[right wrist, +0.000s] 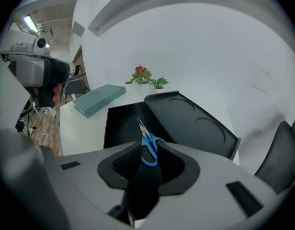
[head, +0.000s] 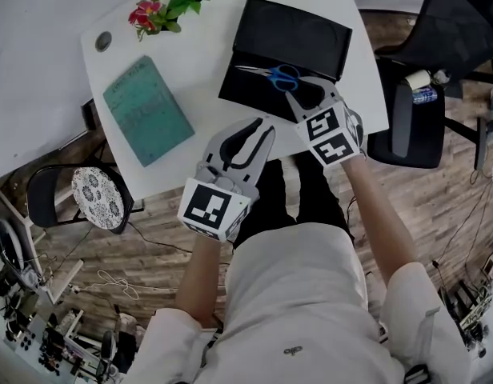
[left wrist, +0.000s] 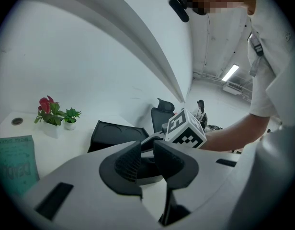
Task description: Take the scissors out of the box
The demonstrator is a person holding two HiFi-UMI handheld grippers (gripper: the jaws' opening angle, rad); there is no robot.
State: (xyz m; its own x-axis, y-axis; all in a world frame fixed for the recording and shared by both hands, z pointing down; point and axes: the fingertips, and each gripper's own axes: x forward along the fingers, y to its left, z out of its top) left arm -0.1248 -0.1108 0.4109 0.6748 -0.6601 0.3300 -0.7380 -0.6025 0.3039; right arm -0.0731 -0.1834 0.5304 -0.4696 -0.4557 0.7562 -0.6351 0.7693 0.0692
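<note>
The scissors [head: 266, 73], with blue handles and bright blades, lie in the open black box [head: 240, 93] on the white table [head: 206, 66]; the box's lid [head: 290, 34] stands up behind. My right gripper [head: 298, 90] points down into the box. In the right gripper view its jaws [right wrist: 146, 155] stand apart with the blue handle [right wrist: 148, 152] between them, a gap showing on the left side. My left gripper [head: 260, 125] hovers at the table's near edge, left of the box. In its own view its jaws [left wrist: 146, 157] are slightly apart with nothing between them.
A teal book [head: 146, 110] lies on the table's left half, with a small potted plant with red flowers [head: 162, 10] behind it. A black office chair [head: 438, 62] stands right of the table. A round patterned stool [head: 98, 198] stands at its front left.
</note>
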